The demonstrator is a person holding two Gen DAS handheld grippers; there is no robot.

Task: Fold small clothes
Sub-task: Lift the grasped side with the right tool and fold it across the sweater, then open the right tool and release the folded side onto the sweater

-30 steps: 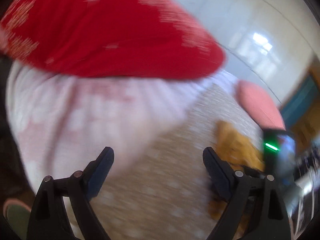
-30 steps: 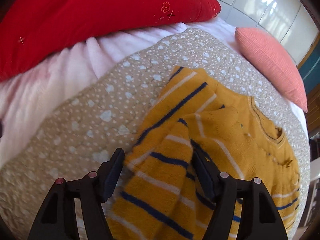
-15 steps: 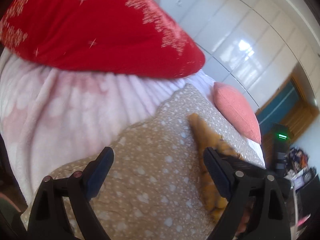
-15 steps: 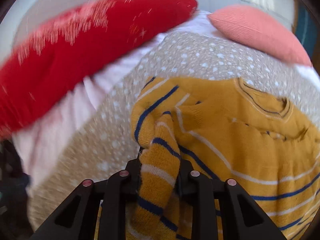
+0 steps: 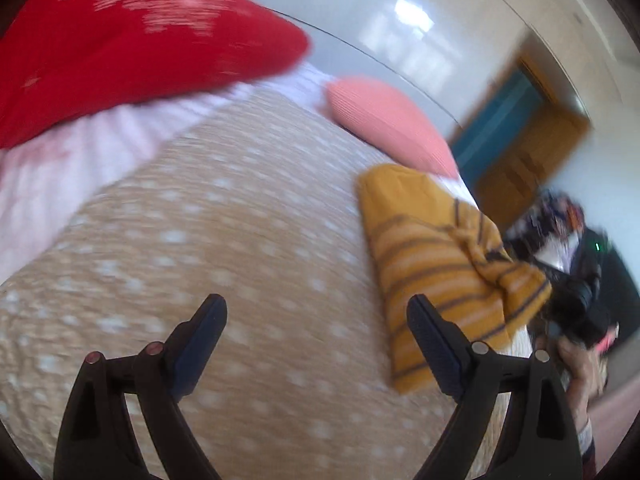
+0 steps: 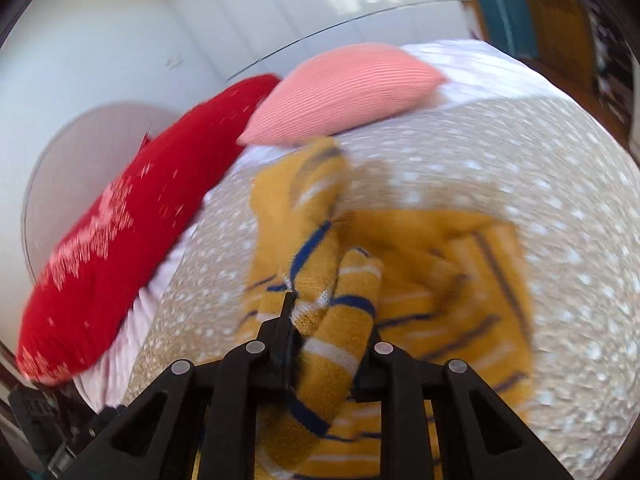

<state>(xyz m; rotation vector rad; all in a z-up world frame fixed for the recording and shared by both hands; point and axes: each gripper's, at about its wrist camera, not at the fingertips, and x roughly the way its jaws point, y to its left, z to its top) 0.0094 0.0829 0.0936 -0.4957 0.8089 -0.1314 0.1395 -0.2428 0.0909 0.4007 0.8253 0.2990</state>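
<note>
A small mustard-yellow sweater with navy and white stripes [image 6: 440, 280] lies on a beige spotted bedcover [image 6: 560, 200]. My right gripper [image 6: 328, 320] is shut on a bunched striped part of the sweater and lifts it above the rest of the garment. In the left wrist view the sweater [image 5: 432, 248] sits to the right, its right end held up by the right gripper [image 5: 576, 304]. My left gripper [image 5: 316, 340] is open and empty over the bedcover [image 5: 220, 240], left of the sweater.
A large red pillow [image 5: 120, 52] lies at the bed's far left on a pale pink blanket [image 5: 60, 168]. A salmon cushion [image 6: 348, 88] lies behind the sweater. A white tiled wall and a wooden door [image 5: 532, 152] stand beyond the bed.
My right gripper has closed on the sweater and pulled the held part up and across. My left gripper has swung to the right, still open, so the sweater is nearer its right finger.
</note>
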